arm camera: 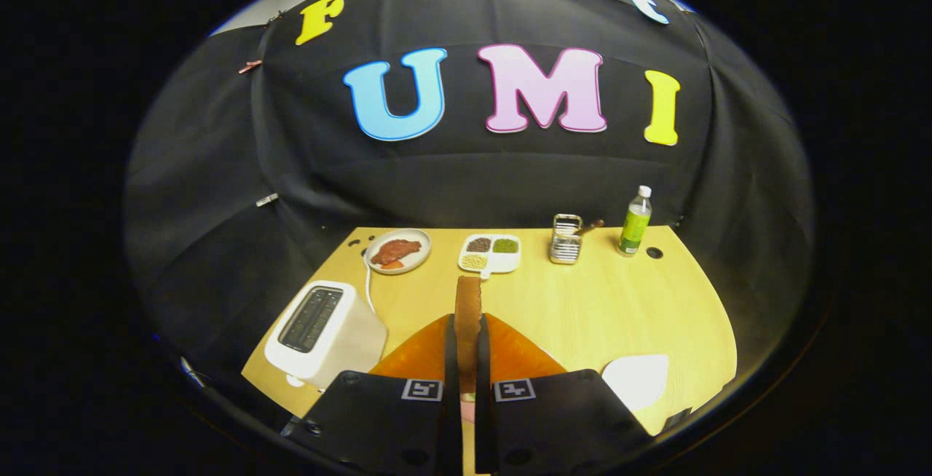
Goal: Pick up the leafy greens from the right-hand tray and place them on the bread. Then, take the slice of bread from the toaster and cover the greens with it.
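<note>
One slice of bread point(467, 316), held edge-on betw. the two fingers of the gripper point(466, 359); jaws nearly closed, both pressing its faces, slice standing upright and poking ahead of the tips. Below/around fingers: orange tray point(422, 352). Toaster point(324, 330) just left of fingers, on wooden table point(597, 308). White tray point(639, 380) to right, near table edge. Beyond the slice, far side of table: plate w/ meat point(397, 250), divided dish point(490, 253), metal rack point(566, 239), green bottle point(635, 223).
</note>
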The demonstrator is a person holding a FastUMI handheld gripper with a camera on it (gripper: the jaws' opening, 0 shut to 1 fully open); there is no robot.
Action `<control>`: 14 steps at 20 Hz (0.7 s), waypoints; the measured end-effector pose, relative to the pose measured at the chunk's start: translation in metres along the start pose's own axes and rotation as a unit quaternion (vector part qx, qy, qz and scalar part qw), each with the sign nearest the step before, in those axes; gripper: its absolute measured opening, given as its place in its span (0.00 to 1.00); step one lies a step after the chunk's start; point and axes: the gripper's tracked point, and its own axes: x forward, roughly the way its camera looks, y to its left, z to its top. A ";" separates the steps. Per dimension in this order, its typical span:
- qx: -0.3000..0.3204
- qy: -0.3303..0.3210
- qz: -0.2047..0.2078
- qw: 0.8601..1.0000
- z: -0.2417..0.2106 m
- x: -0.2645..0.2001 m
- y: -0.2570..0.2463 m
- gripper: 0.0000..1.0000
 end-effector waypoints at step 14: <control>0.148 0.078 0.037 0.985 -0.103 0.071 -0.010 0.11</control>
